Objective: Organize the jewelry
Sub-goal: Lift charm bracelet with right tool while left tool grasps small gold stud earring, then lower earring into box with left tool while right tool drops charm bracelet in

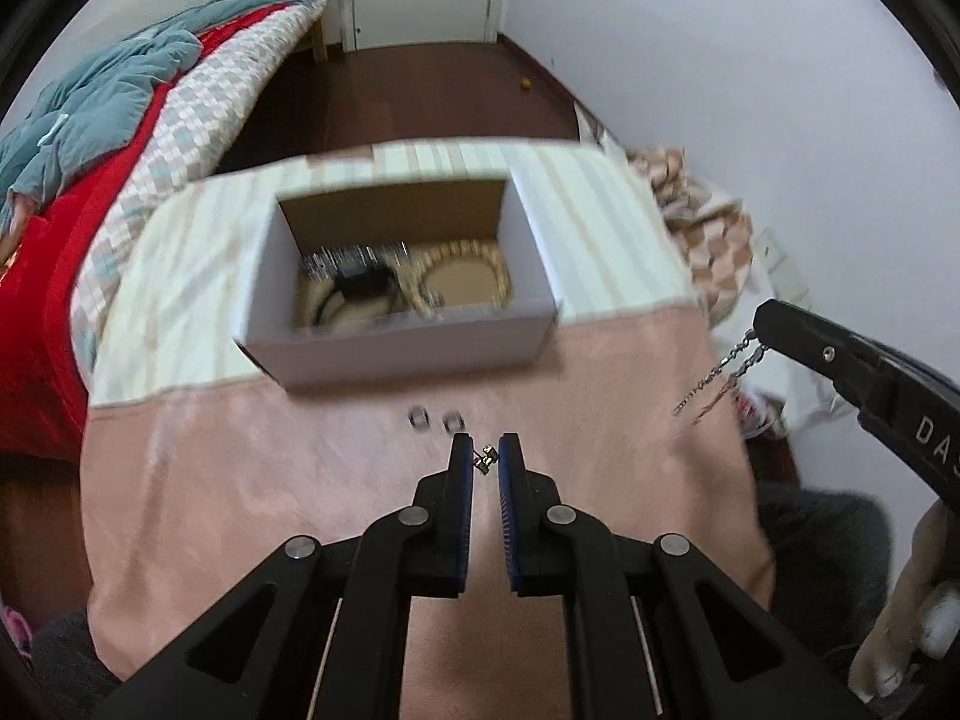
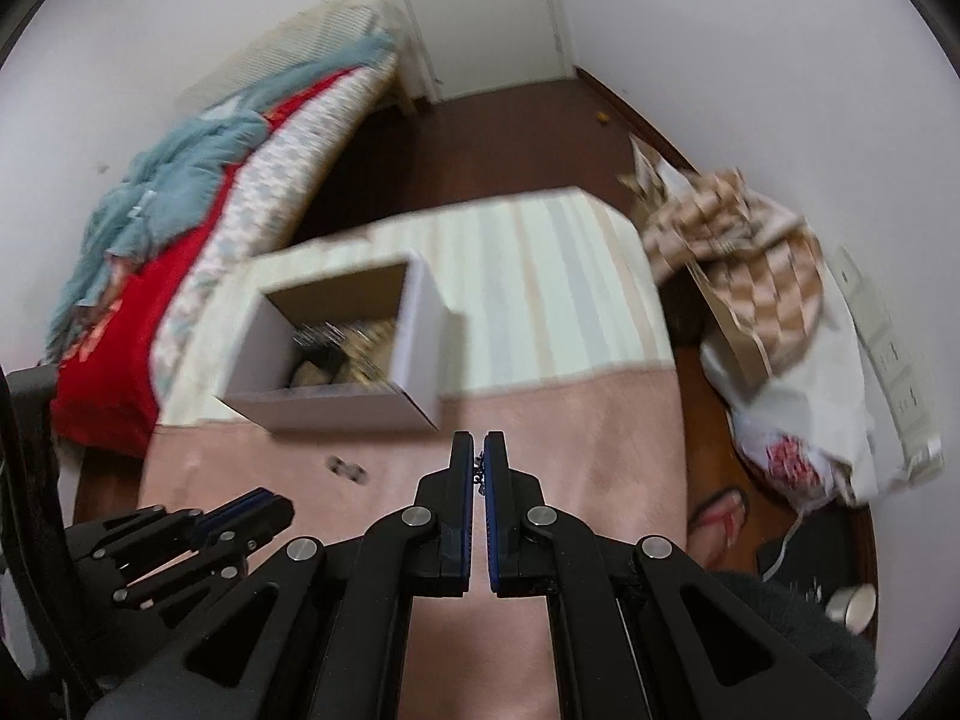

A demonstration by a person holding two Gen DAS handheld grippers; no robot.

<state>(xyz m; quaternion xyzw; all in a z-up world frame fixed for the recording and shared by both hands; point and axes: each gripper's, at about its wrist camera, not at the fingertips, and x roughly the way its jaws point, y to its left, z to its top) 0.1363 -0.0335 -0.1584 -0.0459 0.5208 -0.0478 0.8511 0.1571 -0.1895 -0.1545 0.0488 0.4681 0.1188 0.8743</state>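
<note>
An open white cardboard box [image 1: 390, 354] [image 2: 336, 408] stands on a pink towel [image 1: 270, 480] and holds a beaded bracelet [image 1: 462, 270] among other jewelry. My left gripper [image 1: 485, 445] hangs above the towel in front of the box, shut on a small metal earring [image 1: 485, 458]. It also shows at the lower left of the right wrist view as the left gripper [image 2: 264, 507]. My right gripper [image 2: 479, 444] [image 1: 765, 324] is shut on a silver chain [image 1: 720, 372] [image 2: 479, 471] that dangles below it. Two small silver pieces [image 1: 435, 420] [image 2: 348, 469] lie on the towel near the box.
A striped cloth [image 1: 588, 228] covers the surface behind the towel. A bed with red and blue bedding [image 1: 90, 138] runs along the left. A pile of bags and checked fabric [image 2: 750, 276] sits on the floor at right, beside a foot in a red sandal [image 2: 720, 519].
</note>
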